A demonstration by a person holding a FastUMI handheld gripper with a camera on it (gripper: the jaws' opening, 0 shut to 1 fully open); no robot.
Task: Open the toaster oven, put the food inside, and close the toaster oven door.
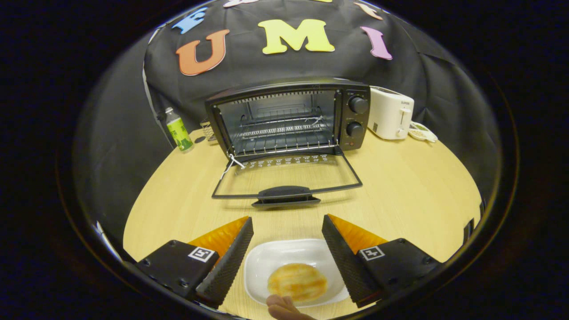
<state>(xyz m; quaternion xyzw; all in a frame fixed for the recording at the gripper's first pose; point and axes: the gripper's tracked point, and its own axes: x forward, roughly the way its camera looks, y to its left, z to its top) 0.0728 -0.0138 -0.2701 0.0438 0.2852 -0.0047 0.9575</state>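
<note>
Gripper (287,224) with fingers spread apart over a white plate (266,260) at the bench's near edge, bearing a flat round food piece (297,282), probably light and crumbly, best pinched gently at opposite rims; toaster oven (289,118) open beyond.

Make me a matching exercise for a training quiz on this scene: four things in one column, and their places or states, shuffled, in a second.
Things:
1. oven door
2. food
3. bottle
4. toaster

Places or states:
A. on the white plate, between the open tongs
B. beside the oven's knob side
C. folded down flat, open
D. standing at the oven's other side, near the table edge

Pairs: 1-C, 2-A, 3-D, 4-B
</note>
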